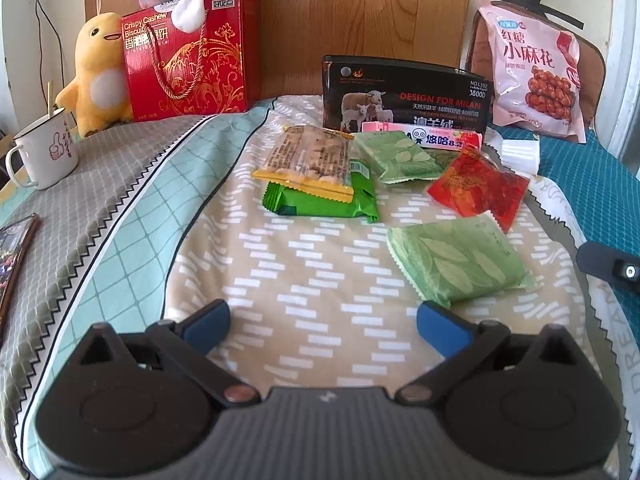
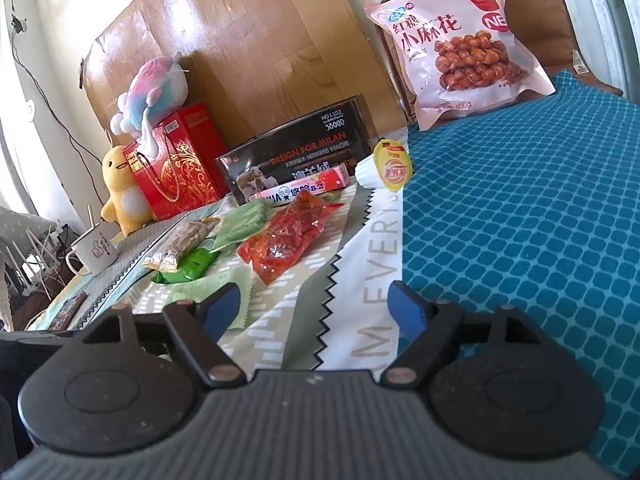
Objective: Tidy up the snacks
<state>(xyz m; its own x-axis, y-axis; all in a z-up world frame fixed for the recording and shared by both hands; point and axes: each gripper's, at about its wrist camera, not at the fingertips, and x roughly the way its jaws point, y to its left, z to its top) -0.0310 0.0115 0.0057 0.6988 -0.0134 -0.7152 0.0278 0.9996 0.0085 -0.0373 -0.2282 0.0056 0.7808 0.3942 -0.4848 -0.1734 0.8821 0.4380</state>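
Note:
Snack packets lie on a patterned cloth [image 1: 320, 280]. A pale green leaf-print packet [image 1: 460, 264] lies nearest, just ahead and right of my left gripper [image 1: 324, 326], which is open and empty. Further back lie a yellow-edged nut bar [image 1: 308, 162] on a bright green packet [image 1: 324, 204], a second pale green packet [image 1: 400, 156], a red packet [image 1: 478, 184] [image 2: 286, 240] and a pink candy box [image 1: 424, 136] [image 2: 304, 188]. My right gripper [image 2: 316, 310] is open over the cloth's lettered edge, with nothing between its fingers. A yellow-lidded jelly cup [image 2: 390, 166] lies on its side beyond it.
A black box [image 1: 404, 94] stands at the back, with a red gift box [image 1: 188, 60] and plush toys [image 1: 98, 76] to its left. A big pink snack bag [image 1: 536, 72] leans on a brown cushion. A white mug [image 1: 46, 150] stands at the left edge. Teal bedding [image 2: 520, 240] spreads right.

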